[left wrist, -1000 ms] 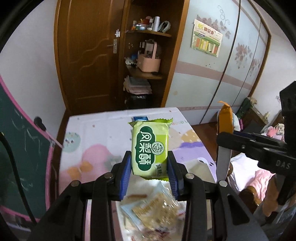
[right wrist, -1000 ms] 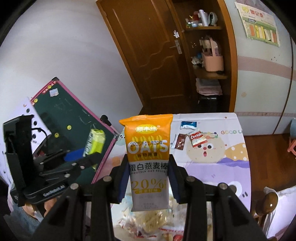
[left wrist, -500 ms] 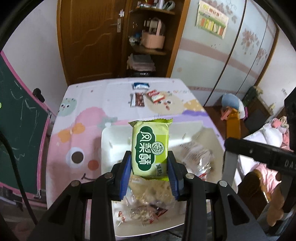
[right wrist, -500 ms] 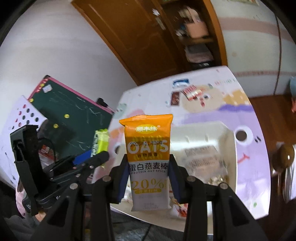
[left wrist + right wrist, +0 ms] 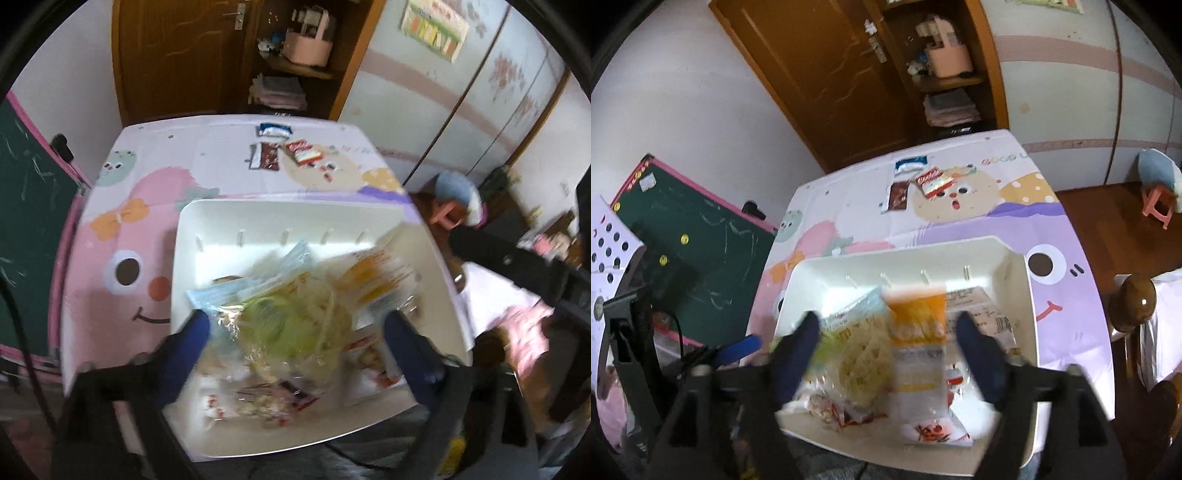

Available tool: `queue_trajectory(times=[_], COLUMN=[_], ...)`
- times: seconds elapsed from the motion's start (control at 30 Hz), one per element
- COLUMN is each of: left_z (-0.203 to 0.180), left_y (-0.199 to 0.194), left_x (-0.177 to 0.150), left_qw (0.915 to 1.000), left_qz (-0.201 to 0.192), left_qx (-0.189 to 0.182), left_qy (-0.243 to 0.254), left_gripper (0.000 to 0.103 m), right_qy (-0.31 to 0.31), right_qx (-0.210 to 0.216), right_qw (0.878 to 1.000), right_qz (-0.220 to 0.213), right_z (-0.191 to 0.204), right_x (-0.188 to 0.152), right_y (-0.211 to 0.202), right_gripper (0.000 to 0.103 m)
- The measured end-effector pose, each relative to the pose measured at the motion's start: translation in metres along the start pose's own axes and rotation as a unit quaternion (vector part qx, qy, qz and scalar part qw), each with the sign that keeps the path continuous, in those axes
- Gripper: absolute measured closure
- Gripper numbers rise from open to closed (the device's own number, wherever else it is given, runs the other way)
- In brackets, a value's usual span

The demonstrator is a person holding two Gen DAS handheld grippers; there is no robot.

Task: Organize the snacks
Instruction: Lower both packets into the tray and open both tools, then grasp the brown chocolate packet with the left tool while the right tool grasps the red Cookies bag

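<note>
Both grippers over the white bin [image 5: 192,258], both just opened. My left gripper [image 5: 295,332] has its jaws spread wide; the green packet [image 5: 288,325] is blurred between them, clear of both pads, on or just above the heap. Right gripper [image 5: 886,339] likewise spread, with the orange oat bar [image 5: 918,332] loose between its jaws, tilted over the pile in the bin.

Risks as I judge them: the heap sits high at the near side, so either packet could slide over the near rim. Pulling out carelessly, a finger could snag a crinkly wrapper and drag it out. Three small packets [image 5: 923,181] wait at the far edge of the table [image 5: 1071,229]; a long reach over the bin could knock it.
</note>
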State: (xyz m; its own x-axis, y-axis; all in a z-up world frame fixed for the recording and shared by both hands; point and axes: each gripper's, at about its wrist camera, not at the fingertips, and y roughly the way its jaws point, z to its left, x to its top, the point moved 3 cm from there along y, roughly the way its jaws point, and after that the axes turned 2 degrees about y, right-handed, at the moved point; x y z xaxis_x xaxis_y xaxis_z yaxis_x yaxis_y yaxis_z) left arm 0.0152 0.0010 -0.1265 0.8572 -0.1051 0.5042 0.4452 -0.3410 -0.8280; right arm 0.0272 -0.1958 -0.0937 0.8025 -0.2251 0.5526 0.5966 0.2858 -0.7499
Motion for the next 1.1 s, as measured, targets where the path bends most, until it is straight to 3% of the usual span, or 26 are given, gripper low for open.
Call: queue_trajectory(times=[0.17,0.3,0.5,0.77,0.93,1.1], left_z=[0.001,0.005,0.008,0.000,0.001,0.007], left_y=[-0.001,0.002,-0.001,-0.014,-0.019,-0.021], left_x=[0.006,0.006,0.009,0.015,0.024,0.049], left_qw=[0.9999,0.9997,0.9994,0.9967,0.9932,0.9903], left_qz=[-0.005,-0.001,-0.016,-0.069,-0.094,-0.078], left_qx=[0.011,0.013,0.023,0.040,0.061,0.085], left_qy=[-0.005,-0.018,-0.018,0.012,0.033,0.078], left_gripper=[0.007,0.007,0.007,0.007,0.007,0.007], right_qy=[-0.022,-0.021,-0.027,-0.046,-0.078,-0.096], right_qx=[-0.034,-0.027,-0.046,-0.046,-0.054,-0.061], right_qw=[0.999,0.999,0.999,0.996,0.994,0.993], right_qz=[0.008,0.024,-0.006,-0.057,-0.047,-0.016], right_z=[0.006,0.006,0.006,0.003,0.000,-0.013], right_x=[0.002,-0.003,-0.001,0.006,0.012,0.039], right_y=[0.003,0.011,0.010,0.002,0.007,0.015], right_gripper=[0.018,0.018,0.018,0.018,0.018,0.018])
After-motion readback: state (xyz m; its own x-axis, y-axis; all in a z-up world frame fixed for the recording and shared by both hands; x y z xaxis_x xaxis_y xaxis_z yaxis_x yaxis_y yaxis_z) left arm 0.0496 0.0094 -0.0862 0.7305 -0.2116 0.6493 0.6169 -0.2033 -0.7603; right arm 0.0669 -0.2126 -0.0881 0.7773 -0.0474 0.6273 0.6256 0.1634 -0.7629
